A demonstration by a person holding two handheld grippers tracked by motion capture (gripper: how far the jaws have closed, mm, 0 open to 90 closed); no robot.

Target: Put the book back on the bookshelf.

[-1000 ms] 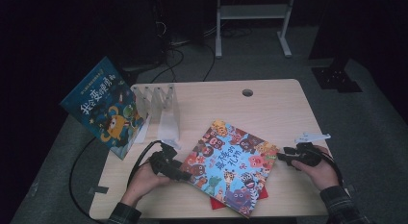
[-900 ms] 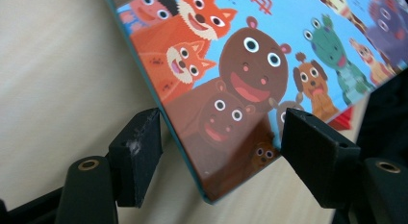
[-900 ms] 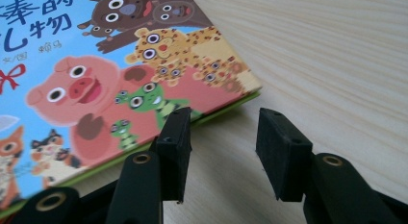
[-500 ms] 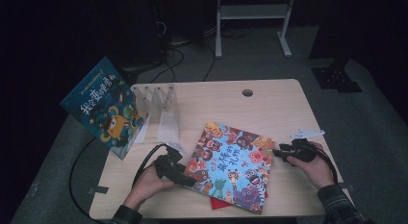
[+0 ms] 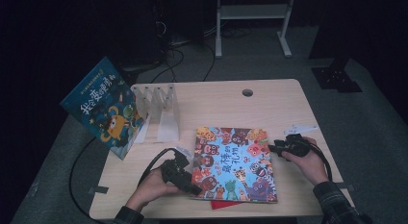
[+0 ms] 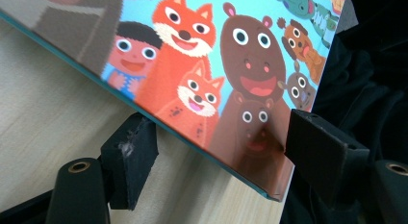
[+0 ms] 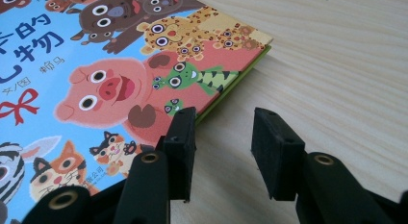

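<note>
A picture book (image 5: 235, 161) with cartoon animals on a blue cover lies on the wooden table (image 5: 216, 104). My left gripper (image 5: 192, 185) is at its near left corner. In the left gripper view that corner (image 6: 231, 51) is raised off the wood between the jaws of the left gripper (image 6: 216, 137), one pad under the edge and the other on the cover. My right gripper (image 5: 272, 148) is at the book's right edge. Its jaws have just been closing. In the right gripper view one jaw of the right gripper (image 7: 223, 128) overlaps the book's edge (image 7: 110, 65), and bare wood shows between the jaws.
A second picture book (image 5: 103, 108) leans off the table's left edge beside a clear divider rack (image 5: 159, 101). Something red (image 5: 226, 205) pokes out under the first book's near edge. A white slip (image 5: 300, 129) lies beyond the right hand. A cable hole (image 5: 247, 93) is near the far edge.
The book has swung from slanted to square with the table's front edge. The right gripper has shifted slightly left along its right edge. The left hand has stayed at the near left corner.
</note>
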